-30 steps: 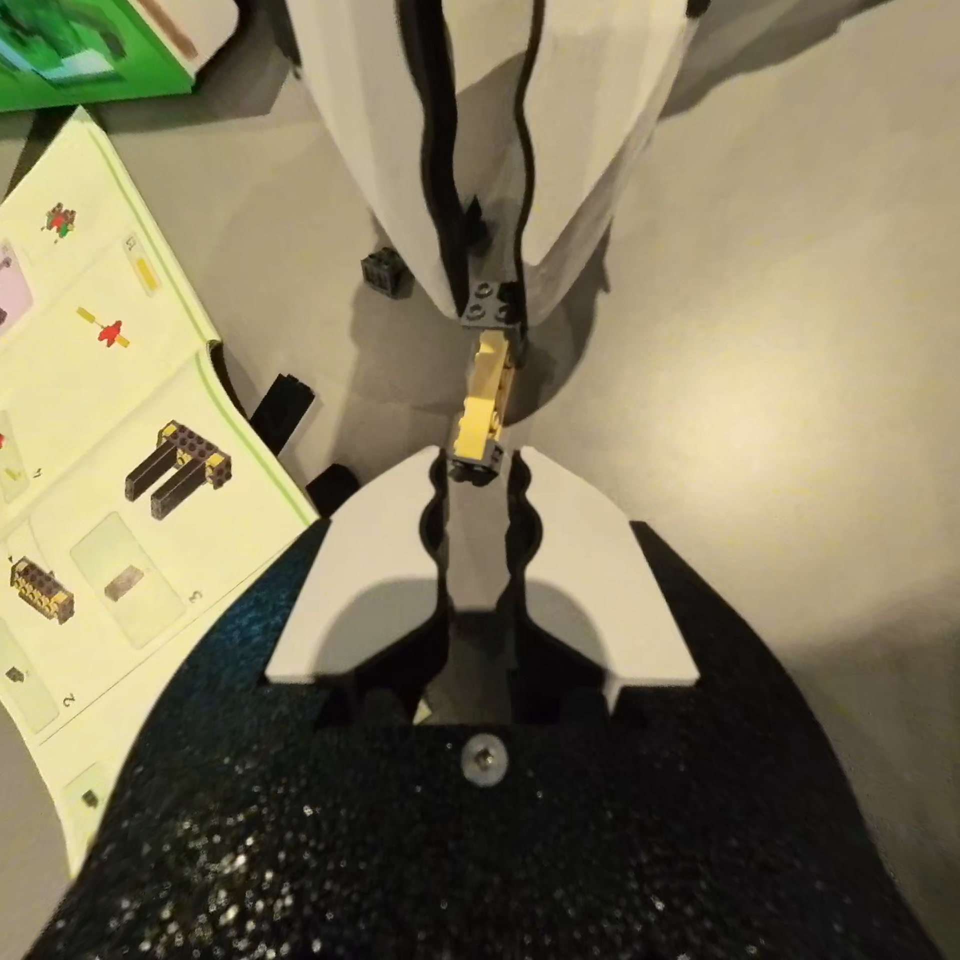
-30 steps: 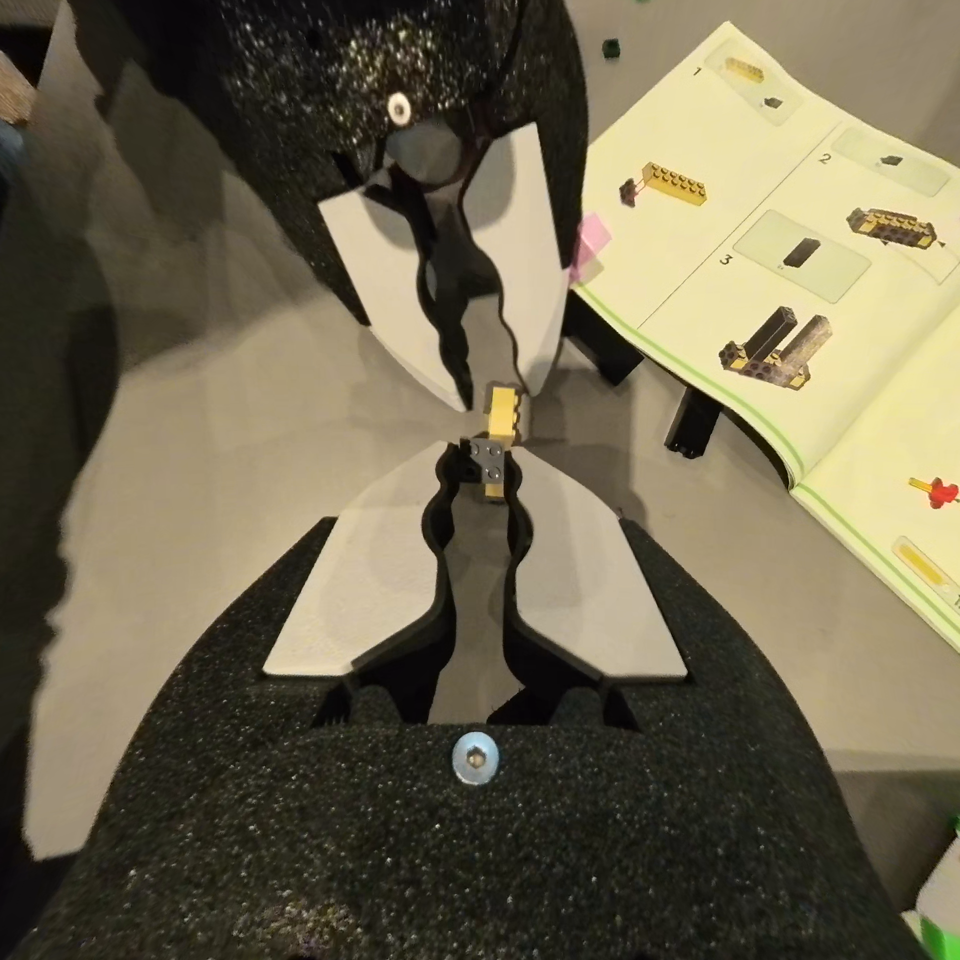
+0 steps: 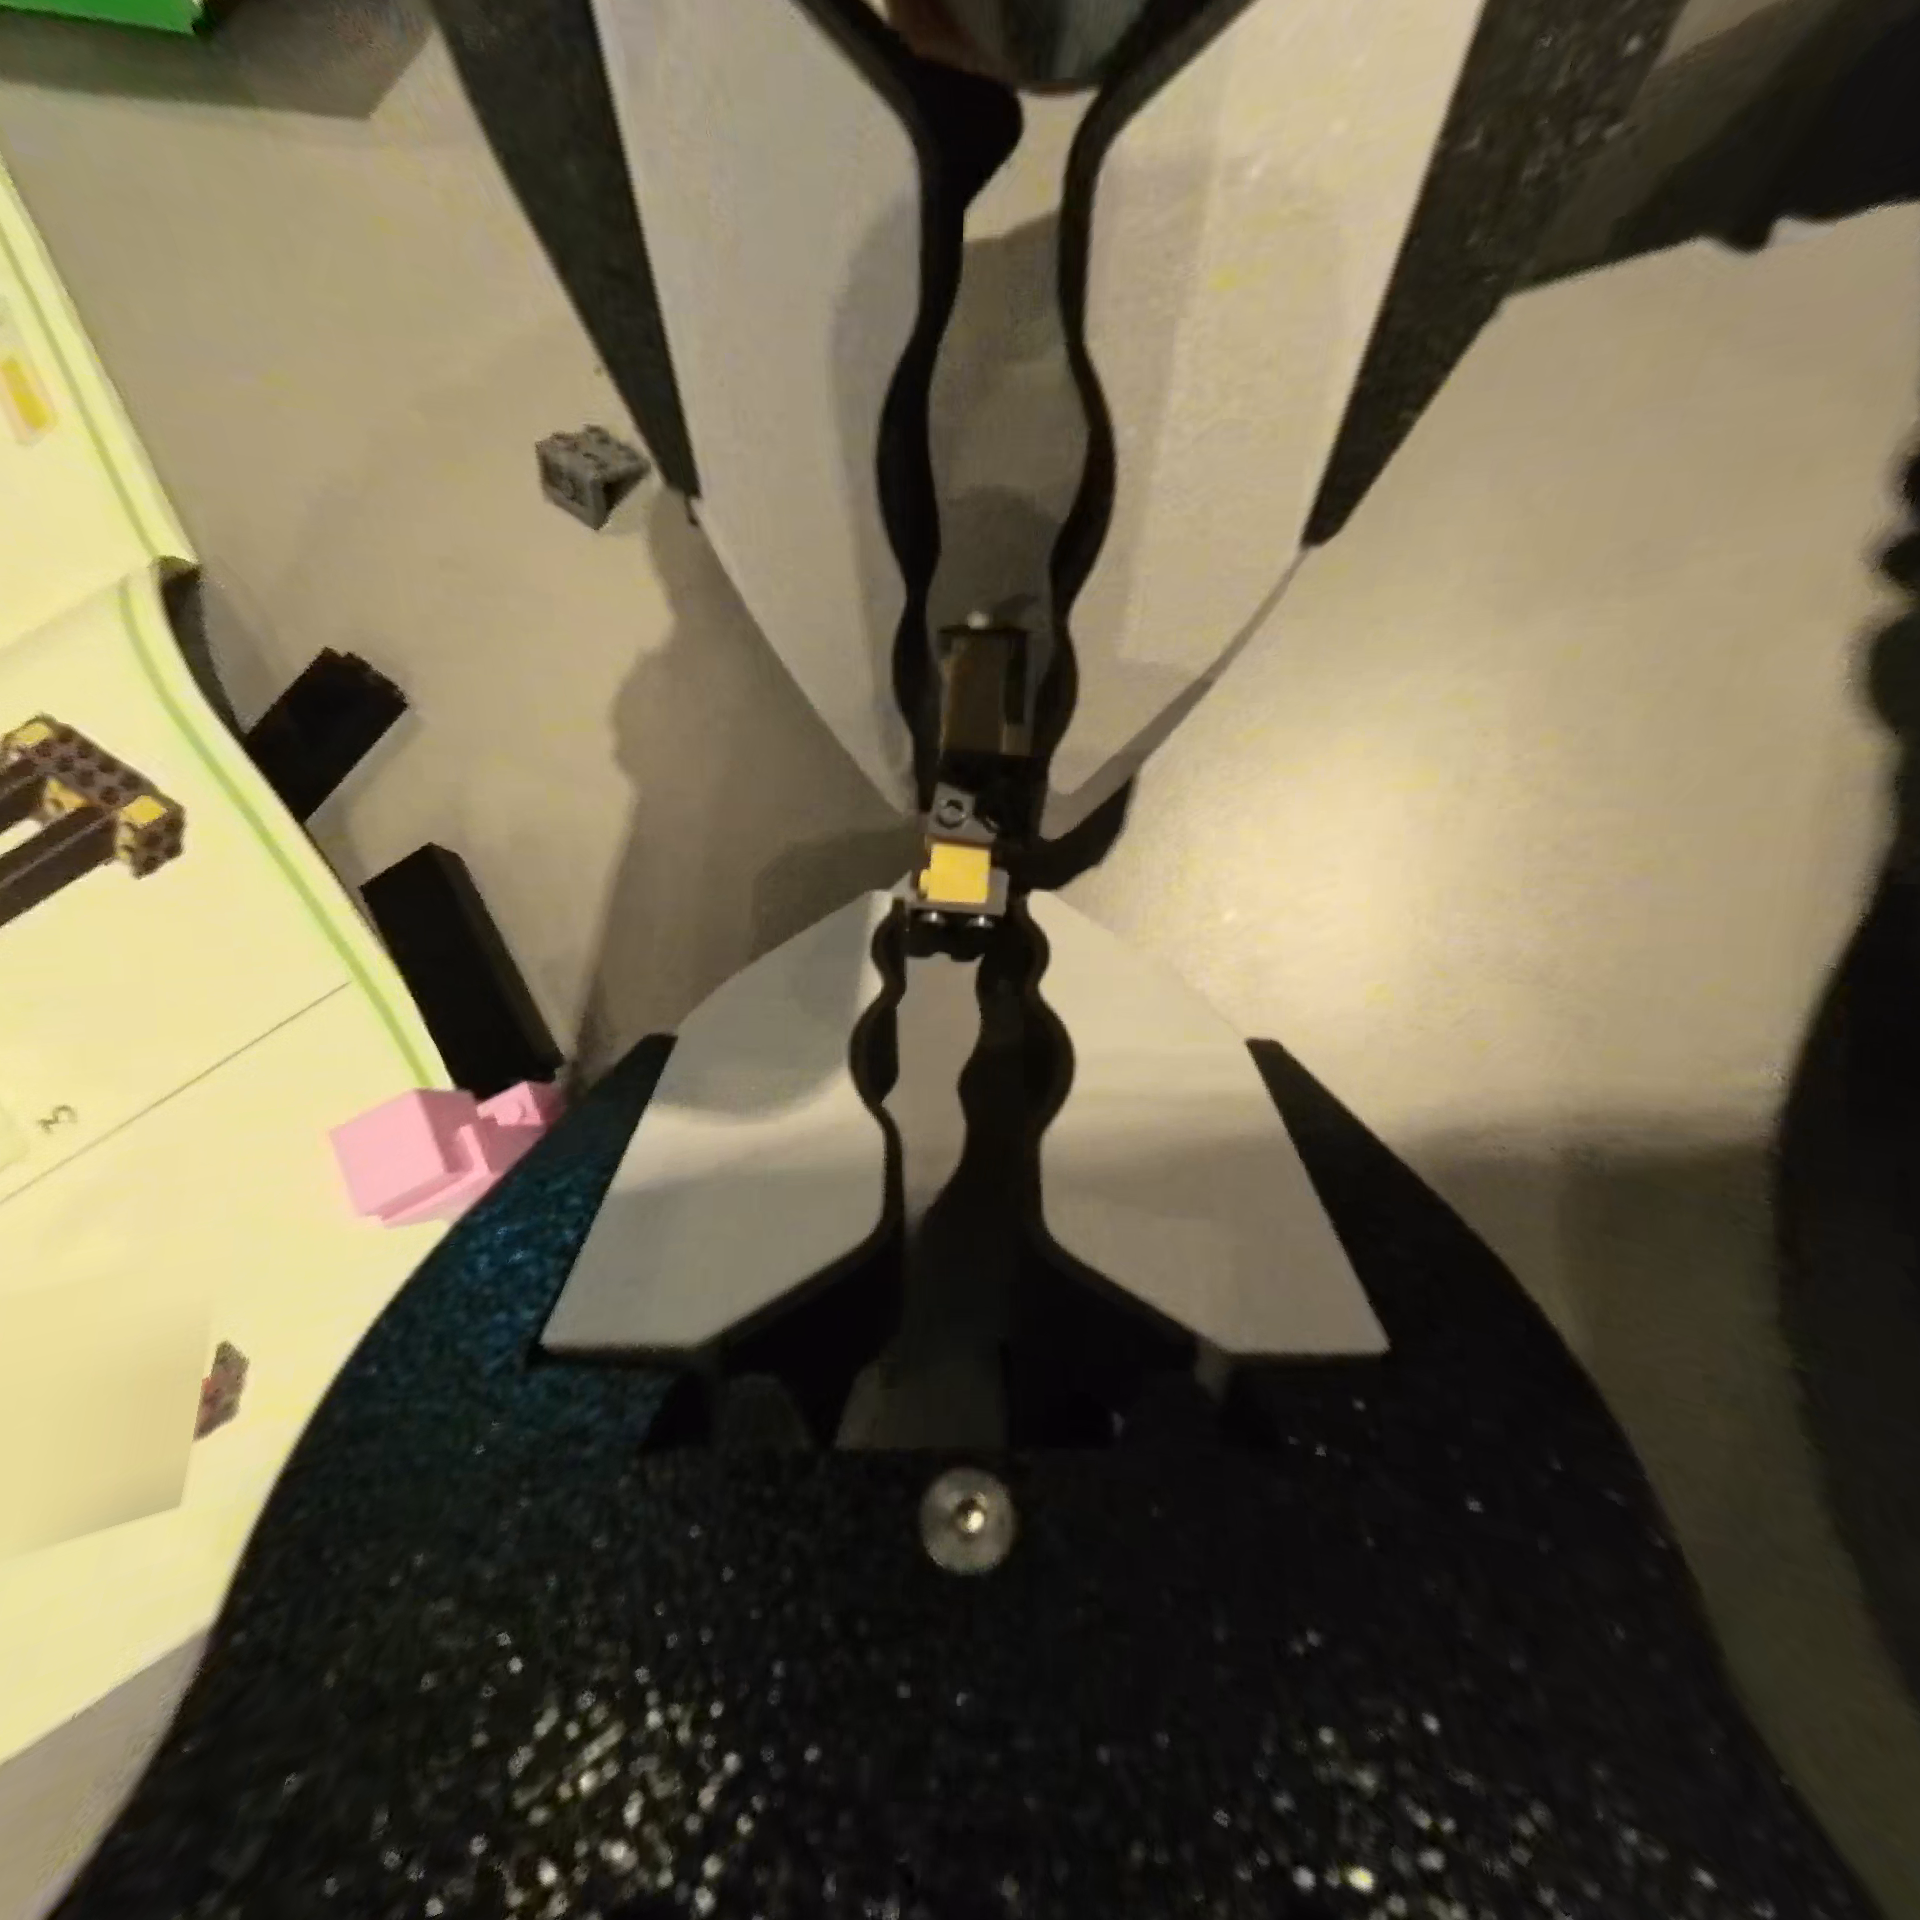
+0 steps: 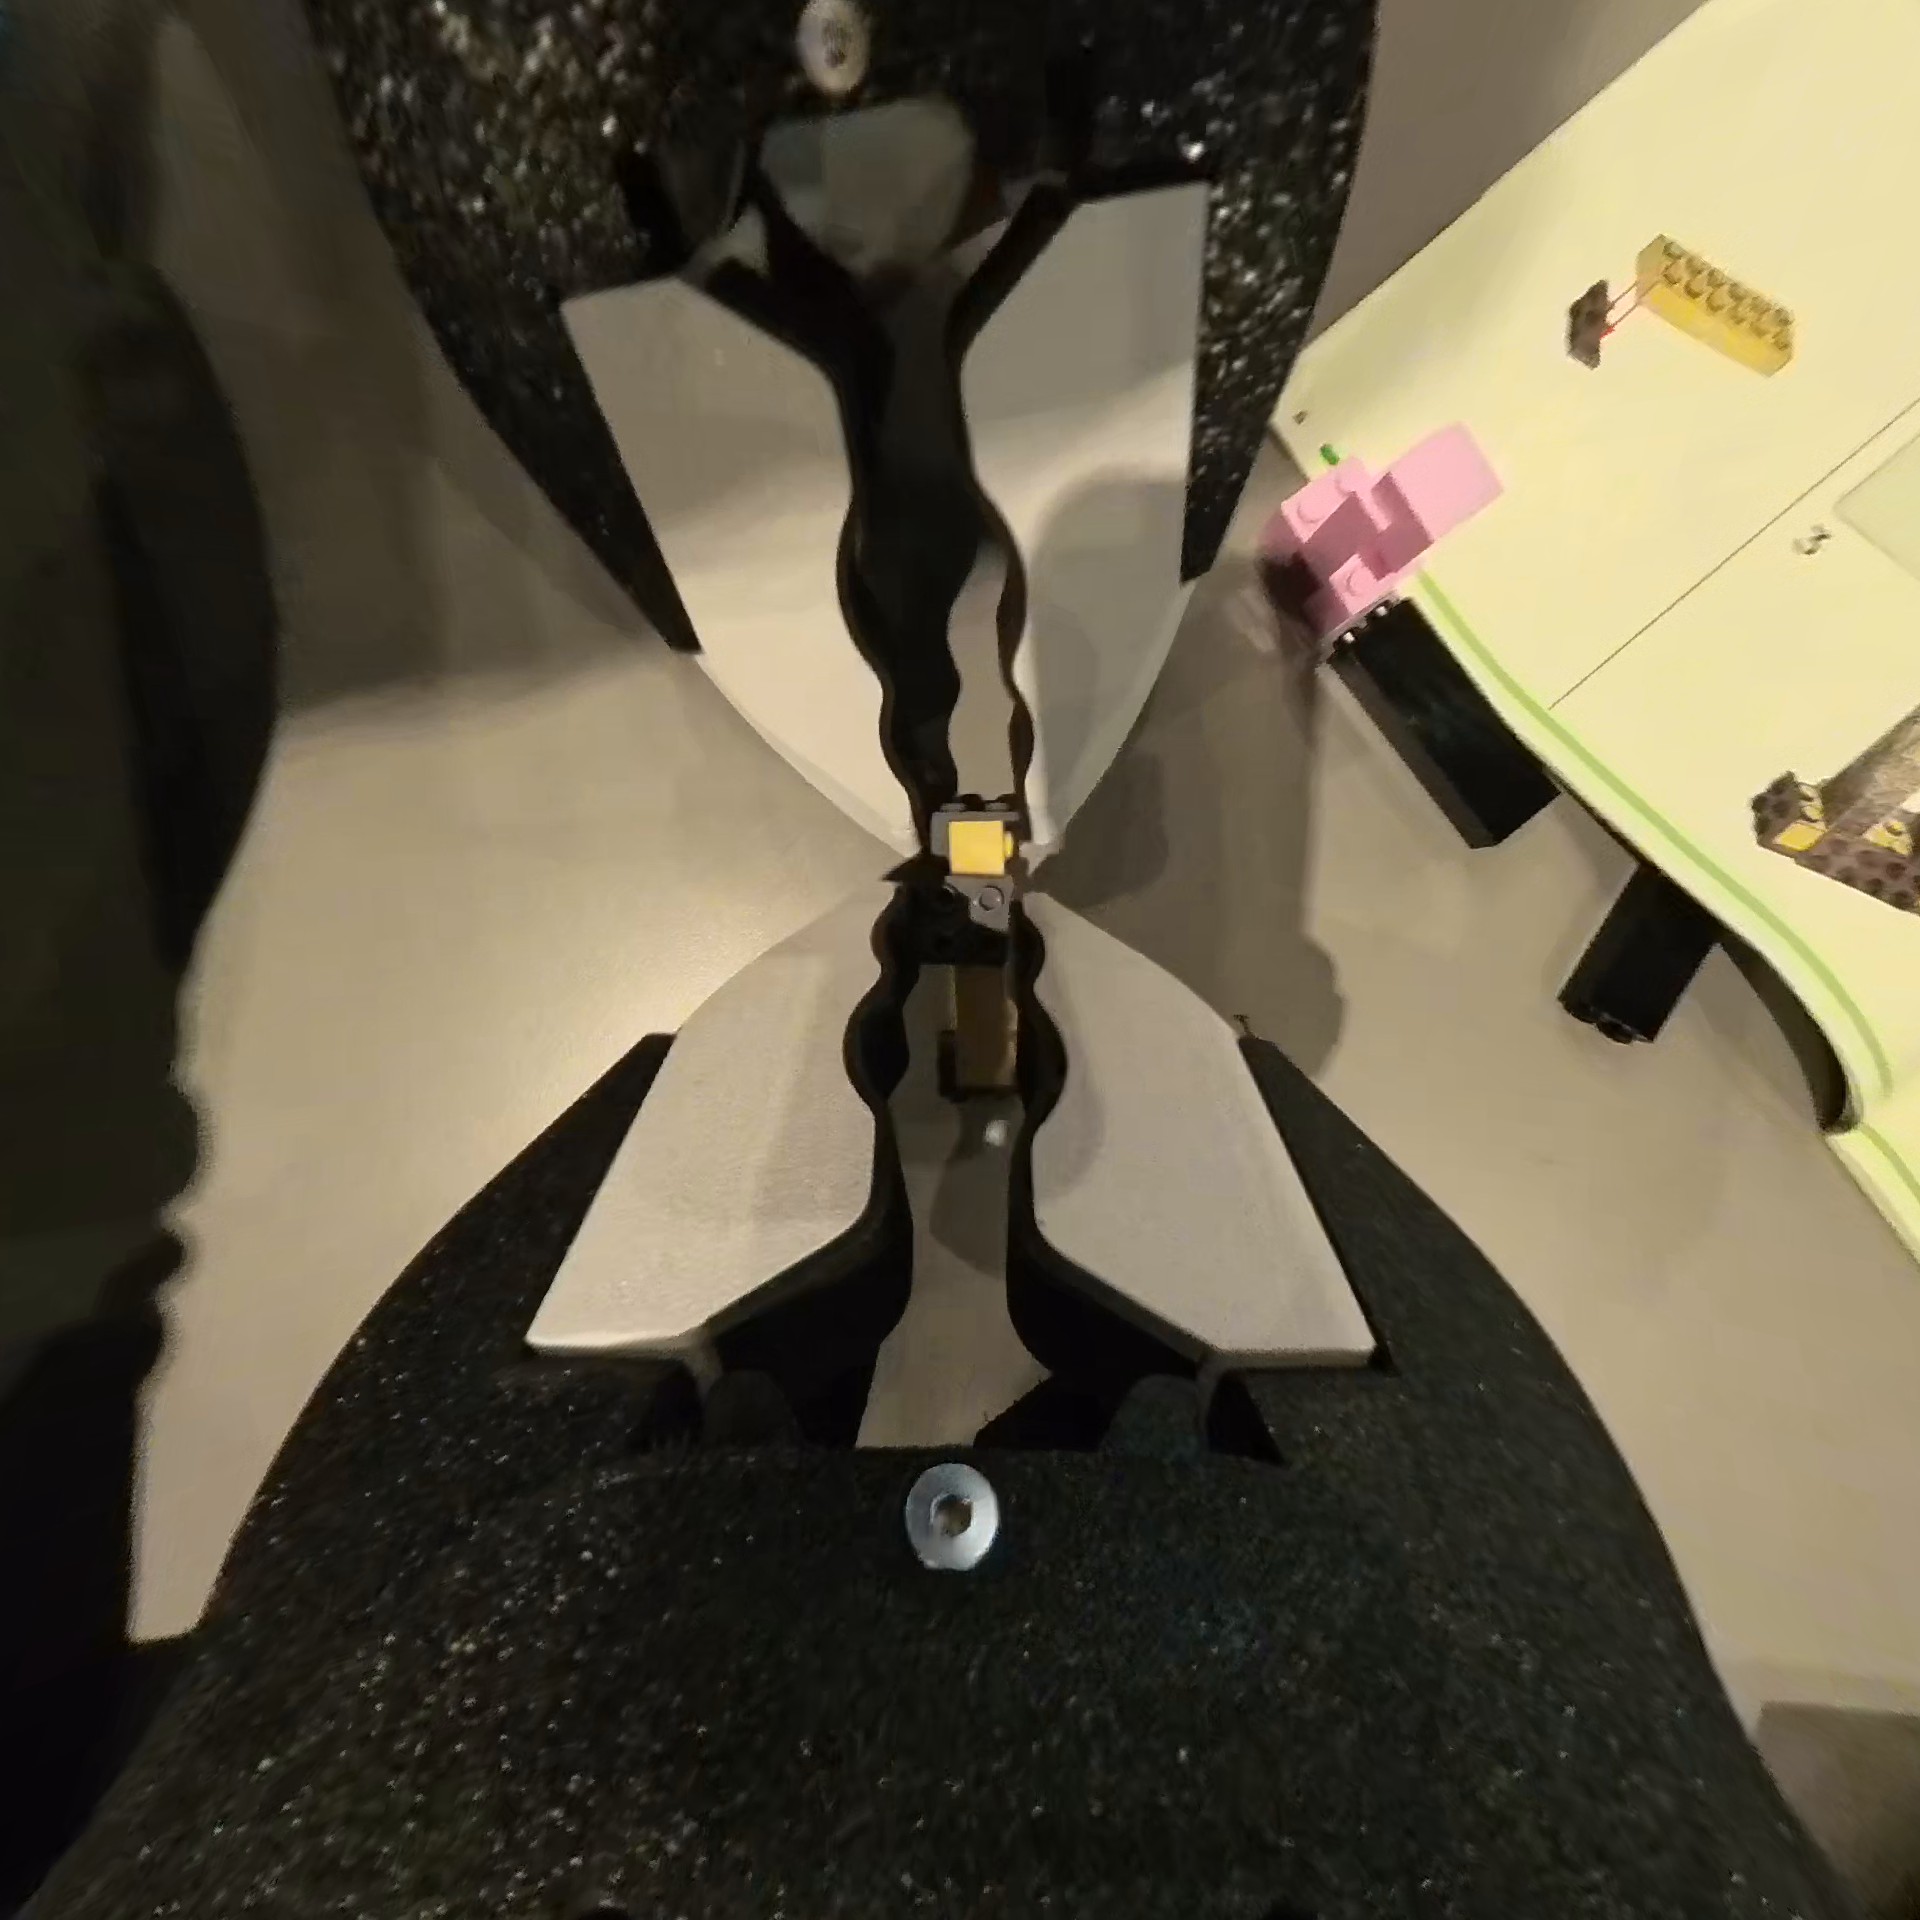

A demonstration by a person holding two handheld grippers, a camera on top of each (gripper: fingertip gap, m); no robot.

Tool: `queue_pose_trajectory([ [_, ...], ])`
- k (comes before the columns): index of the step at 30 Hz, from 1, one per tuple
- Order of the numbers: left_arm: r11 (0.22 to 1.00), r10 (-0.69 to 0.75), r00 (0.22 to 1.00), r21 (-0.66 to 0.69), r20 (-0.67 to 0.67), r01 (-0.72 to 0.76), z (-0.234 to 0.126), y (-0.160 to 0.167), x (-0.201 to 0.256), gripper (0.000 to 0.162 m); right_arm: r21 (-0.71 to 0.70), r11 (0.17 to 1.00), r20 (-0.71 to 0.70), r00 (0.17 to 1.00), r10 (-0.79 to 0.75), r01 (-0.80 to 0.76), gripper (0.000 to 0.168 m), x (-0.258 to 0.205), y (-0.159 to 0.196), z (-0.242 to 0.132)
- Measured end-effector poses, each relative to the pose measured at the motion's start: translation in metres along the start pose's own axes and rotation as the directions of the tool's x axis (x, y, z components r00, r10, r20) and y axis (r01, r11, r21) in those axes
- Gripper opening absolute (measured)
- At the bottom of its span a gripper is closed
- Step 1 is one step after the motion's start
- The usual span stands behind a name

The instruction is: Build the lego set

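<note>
Lego assembly (image 3: 958, 871) now turned end-on between both hand-held grippers, left (image 3: 961, 940) and right (image 4: 961, 940) clenched on it; grey bracket seemingly seated.

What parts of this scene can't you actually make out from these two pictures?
- Yellow and grey lego piece: both views show only a small end; the left gripper and right gripper pinch it, hiding whether its bricks are fully joined.
- Black bricks: partly tucked under the instruction booklet in the right wrist view.
- Pink brick: in the left wrist view, the gripper body covers one end.
- Right wrist view's left side: a dark blur, unidentifiable.
</note>
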State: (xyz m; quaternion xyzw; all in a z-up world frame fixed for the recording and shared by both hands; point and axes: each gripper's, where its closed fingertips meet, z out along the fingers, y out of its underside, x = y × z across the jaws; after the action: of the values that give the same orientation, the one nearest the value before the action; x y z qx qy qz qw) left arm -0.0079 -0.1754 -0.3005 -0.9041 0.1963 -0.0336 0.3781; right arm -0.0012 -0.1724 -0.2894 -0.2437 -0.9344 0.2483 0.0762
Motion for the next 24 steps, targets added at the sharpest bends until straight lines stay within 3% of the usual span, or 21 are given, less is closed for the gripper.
queue_pose_trajectory([
  [3, 1.0, 0.016, 1.0, 0.007, 0.003, -0.016, -0.0025, 0.0021, -0.0045, 0.033, 0.0, 1.0, -0.005, 1.0, 0.003, -0.003, 0.016, 0.0007, 0.0004, -0.0008],
  [11, 0.997, 0.069, 0.997, 0.043, -0.021, -0.068, -0.0024, 0.0014, -0.0049, 0.028, 0.005, 1.0, -0.008, 1.0, 0.002, -0.002, 0.016, 0.0019, 0.0002, -0.0006],
  [15, 0.995, 0.084, 0.996, 0.054, -0.017, -0.083, -0.0003, -0.0003, -0.0035, 0.018, -0.003, 1.0, -0.012, 1.0, 0.002, -0.002, 0.016, 0.0027, 0.0006, -0.0002],
  [24, 0.993, 0.093, 0.995, 0.077, -0.04, -0.089, 0.0008, -0.0011, -0.0033, 0.016, -0.004, 1.0, -0.009, 1.0, 0.004, -0.004, 0.016, 0.0034, -0.0001, 0.0007],
])
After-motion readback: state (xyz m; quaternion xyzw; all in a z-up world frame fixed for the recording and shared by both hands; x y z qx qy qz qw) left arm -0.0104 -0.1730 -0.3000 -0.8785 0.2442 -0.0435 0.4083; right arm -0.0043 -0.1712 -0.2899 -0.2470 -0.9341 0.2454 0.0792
